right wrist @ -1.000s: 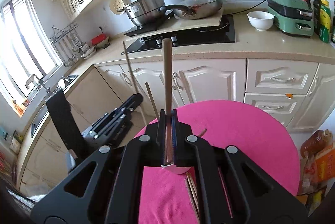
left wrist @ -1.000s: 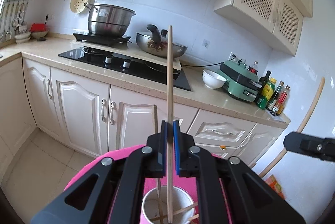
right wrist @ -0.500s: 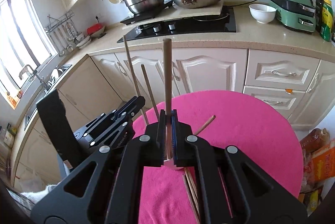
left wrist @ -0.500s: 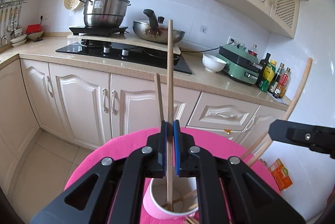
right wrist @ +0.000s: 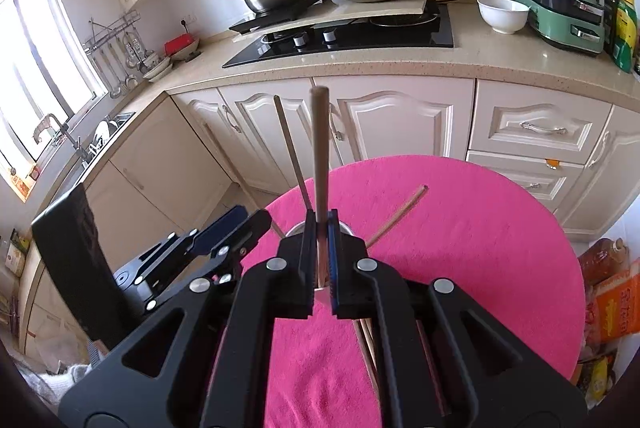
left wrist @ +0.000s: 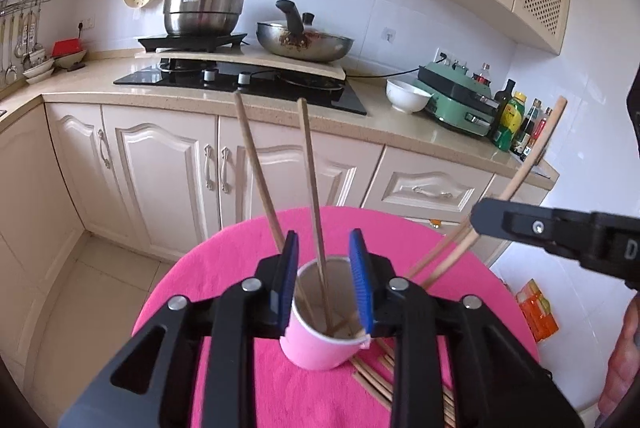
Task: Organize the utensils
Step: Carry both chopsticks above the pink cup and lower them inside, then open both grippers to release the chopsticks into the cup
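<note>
A pink paper cup stands on the round pink table. Wooden chopsticks stand in it, leaning away. My left gripper is open just above the cup's rim, its jaws apart on either side of the sticks. My right gripper is shut on one wooden chopstick, held upright over the cup; it shows at the right of the left wrist view. More chopsticks lie on the cloth beside the cup.
A loose chopstick lies on the pink cloth past the cup. Cream kitchen cabinets and a counter with a hob, pot, pan and white bowl stand behind the table. Bags sit on the floor at right.
My left gripper has opened and let go of its chopstick, which now stands in the cup. It has tilted down towards the cup. The right gripper still holds its chopstick, a little lower.
</note>
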The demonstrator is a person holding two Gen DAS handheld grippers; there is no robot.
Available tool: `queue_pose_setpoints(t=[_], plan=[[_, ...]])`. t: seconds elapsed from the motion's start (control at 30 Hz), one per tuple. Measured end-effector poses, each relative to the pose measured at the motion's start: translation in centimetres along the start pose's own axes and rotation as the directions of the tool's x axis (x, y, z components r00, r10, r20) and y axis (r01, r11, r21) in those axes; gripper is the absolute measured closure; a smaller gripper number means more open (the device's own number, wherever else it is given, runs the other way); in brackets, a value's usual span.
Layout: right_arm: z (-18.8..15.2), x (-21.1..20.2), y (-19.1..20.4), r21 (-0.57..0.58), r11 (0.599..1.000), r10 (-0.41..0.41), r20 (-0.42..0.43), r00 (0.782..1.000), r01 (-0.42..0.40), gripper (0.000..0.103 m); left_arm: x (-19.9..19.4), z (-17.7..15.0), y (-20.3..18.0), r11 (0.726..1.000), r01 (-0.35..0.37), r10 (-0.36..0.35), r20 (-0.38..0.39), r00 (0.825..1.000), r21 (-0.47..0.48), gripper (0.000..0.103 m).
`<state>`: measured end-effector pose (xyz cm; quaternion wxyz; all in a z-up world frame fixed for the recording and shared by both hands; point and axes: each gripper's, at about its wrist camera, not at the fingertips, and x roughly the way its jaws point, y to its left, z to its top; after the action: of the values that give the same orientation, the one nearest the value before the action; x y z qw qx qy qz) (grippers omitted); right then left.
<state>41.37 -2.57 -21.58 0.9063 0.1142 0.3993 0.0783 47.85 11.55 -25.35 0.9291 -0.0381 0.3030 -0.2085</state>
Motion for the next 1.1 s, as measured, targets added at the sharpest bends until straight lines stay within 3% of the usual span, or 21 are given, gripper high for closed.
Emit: queue_pose_setpoints(t=[0.57, 0.67, 0.73, 0.77, 0.93, 1.1], plan=[[-0.9, 0.8, 0.5, -0.02, 1.0, 0.02, -0.04, 0.999, -0.02, 0.095, -3.1, -1.4, 0.0, 0.996, -0.068, 0.066, -0.049, 0.997, -0.055, 0.067], [-1.0, 0.5, 0.2, -0.024, 0.999, 0.025, -0.041, 0.999, -0.026, 0.083, -3.4, -1.7, -0.4, 0.995, -0.075, 0.071, -0.062, 0.996, -0.069, 0.066], [-1.0, 0.0, -0.2, -0.03, 0.999, 0.025, -0.029, 0.999, -0.026, 0.064, -3.7, -1.9, -0.8, 0.994, -0.077, 0.072, -0.068, 0.995, -0.081, 0.066], [-1.0, -0.4, -0.4, -0.032, 0.999, 0.026, -0.023, 0.999, -0.026, 0.06, -3.8, -2.0, -1.0, 0.993, -0.077, 0.071, -0.072, 0.995, -0.086, 0.066], [-1.0, -2.6, -2.2, -0.049, 0.998, 0.03, -0.002, 1.0, -0.03, 0.06, -3.7, -3.8, -2.9, 0.991, -0.069, 0.053, -0.139, 0.989, -0.115, 0.065], [-1.6, -5.2, -5.4, -0.065, 0.998, -0.007, 0.012, 1.0, 0.008, 0.059, -2.5, -6.7, -4.9, 0.985, -0.08, 0.043, -0.237, 0.971, -0.152, 0.065]])
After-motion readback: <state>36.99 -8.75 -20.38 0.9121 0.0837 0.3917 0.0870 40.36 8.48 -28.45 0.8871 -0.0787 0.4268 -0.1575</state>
